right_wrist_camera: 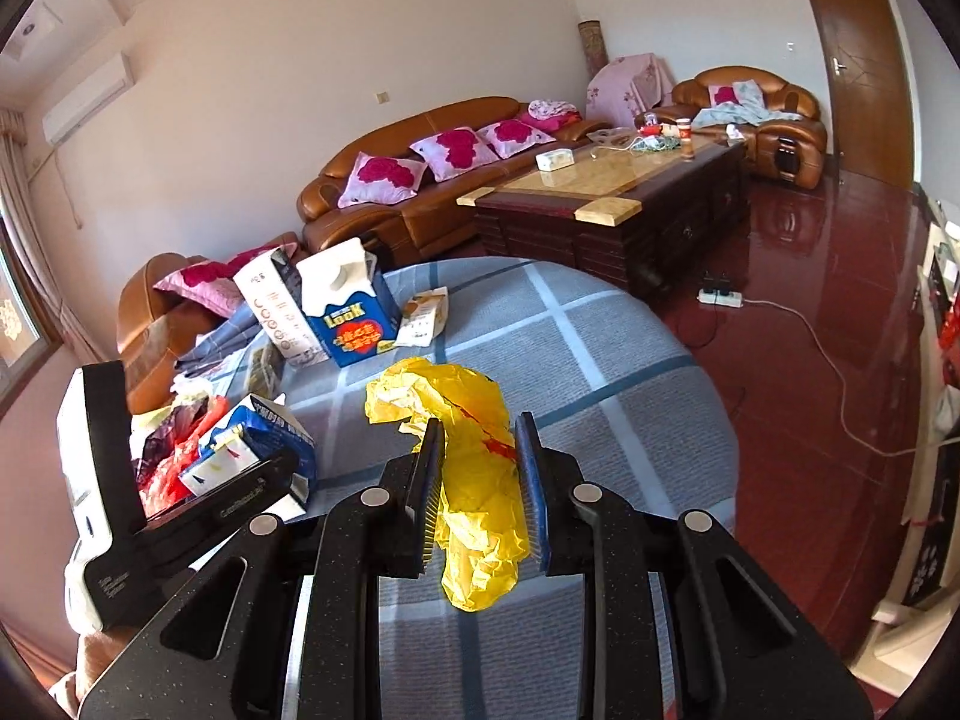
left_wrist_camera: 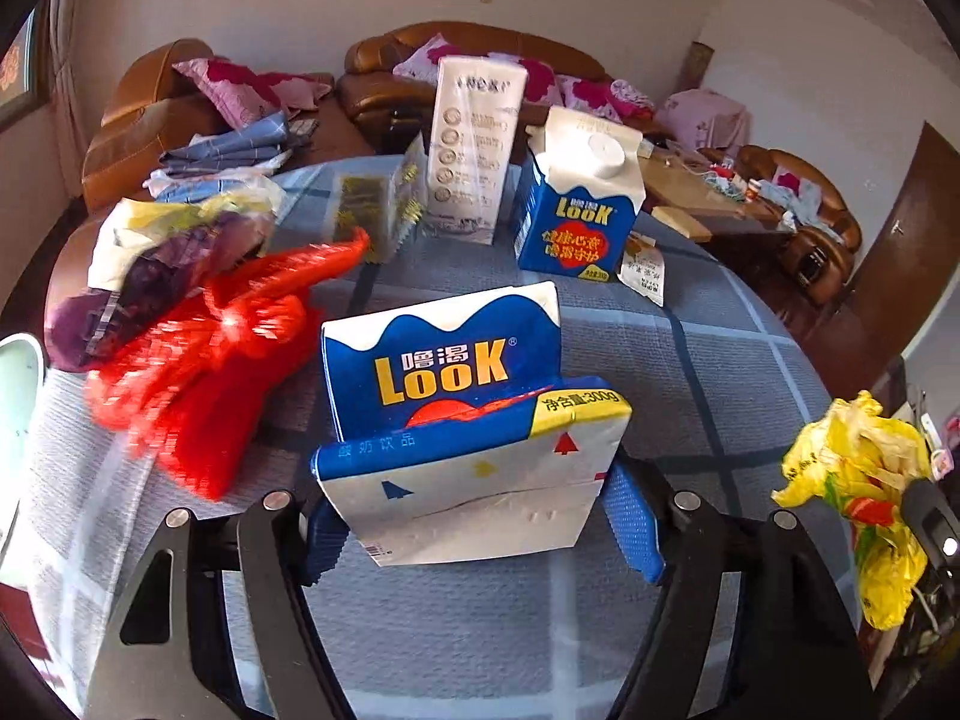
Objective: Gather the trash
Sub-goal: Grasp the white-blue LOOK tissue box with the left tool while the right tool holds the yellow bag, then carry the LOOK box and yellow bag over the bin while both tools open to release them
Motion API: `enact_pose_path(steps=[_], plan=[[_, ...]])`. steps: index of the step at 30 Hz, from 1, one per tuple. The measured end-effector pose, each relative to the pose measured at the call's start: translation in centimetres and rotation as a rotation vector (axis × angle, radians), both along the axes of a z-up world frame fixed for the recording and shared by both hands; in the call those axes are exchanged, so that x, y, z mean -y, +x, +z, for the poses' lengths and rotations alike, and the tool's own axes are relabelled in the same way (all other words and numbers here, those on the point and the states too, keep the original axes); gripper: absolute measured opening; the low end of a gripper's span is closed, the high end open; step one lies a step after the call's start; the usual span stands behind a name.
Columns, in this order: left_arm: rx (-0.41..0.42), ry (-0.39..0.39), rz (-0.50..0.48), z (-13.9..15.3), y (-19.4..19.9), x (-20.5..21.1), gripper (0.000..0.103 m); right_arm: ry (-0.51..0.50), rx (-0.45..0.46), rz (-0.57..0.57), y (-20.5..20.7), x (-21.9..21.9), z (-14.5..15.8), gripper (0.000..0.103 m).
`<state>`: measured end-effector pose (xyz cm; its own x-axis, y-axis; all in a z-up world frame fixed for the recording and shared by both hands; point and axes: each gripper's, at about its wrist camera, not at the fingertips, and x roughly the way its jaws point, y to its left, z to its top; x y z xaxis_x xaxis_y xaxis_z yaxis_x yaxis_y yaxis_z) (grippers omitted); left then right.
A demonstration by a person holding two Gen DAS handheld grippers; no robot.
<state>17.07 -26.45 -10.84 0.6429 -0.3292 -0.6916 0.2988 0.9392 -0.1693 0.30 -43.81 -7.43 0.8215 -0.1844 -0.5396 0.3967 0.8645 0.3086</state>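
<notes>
A flattened blue-and-white LOOK carton (left_wrist_camera: pixel 456 420) sits between the blue pads (left_wrist_camera: pixel 630 516) of my left gripper (left_wrist_camera: pixel 474 504), its base turned toward the camera; the pads press on both its sides. The right wrist view shows the same carton (right_wrist_camera: pixel 252 450) low over the table's left part. My right gripper (right_wrist_camera: pixel 480 426) is shut on a crumpled yellow plastic bag (right_wrist_camera: pixel 474 480), which hangs through the jaws above the cloth. The left wrist view shows that bag (left_wrist_camera: pixel 858 480) at the far right.
On the round table with a blue-grey checked cloth (left_wrist_camera: pixel 720 360) stand an upright blue LOOK carton (left_wrist_camera: pixel 576 222) and a tall white carton (left_wrist_camera: pixel 474 150). A red net bag (left_wrist_camera: pixel 210 372), a purple bag (left_wrist_camera: pixel 150 264), a clear wrapper (left_wrist_camera: pixel 372 204) and a paper slip (left_wrist_camera: pixel 645 270) lie around them.
</notes>
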Motion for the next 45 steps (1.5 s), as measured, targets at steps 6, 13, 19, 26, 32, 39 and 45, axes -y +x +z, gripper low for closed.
enact_pose_path(steps=[6,13,19,26,32,39,45], plan=[[0.087,0.001,-0.021,2.1,-3.2,-4.1,0.071,0.009,-0.012,0.043,0.3,-2.7,-0.4,0.025],[0.122,0.044,0.04,3.2,-5.4,-9.2,0.071,-0.001,-0.013,0.125,1.5,-7.3,0.0,0.025],[0.148,0.104,0.1,3.7,-7.0,-13.6,0.071,-0.025,-0.006,0.204,2.1,-11.7,0.6,0.025],[0.161,0.115,0.16,4.2,-7.8,-18.6,0.071,-0.057,-0.004,0.291,3.2,-16.5,1.7,0.025],[0.157,0.111,0.204,4.3,-8.4,-22.4,0.071,-0.094,0.003,0.361,4.0,-20.5,2.8,0.025],[0.166,0.123,0.279,4.5,-8.8,-27.0,0.071,-0.112,-0.004,0.45,5.2,-25.1,3.3,0.025],[0.16,0.117,0.347,4.5,-8.5,-30.7,0.071,-0.133,-0.011,0.512,6.1,-28.7,3.4,0.025]])
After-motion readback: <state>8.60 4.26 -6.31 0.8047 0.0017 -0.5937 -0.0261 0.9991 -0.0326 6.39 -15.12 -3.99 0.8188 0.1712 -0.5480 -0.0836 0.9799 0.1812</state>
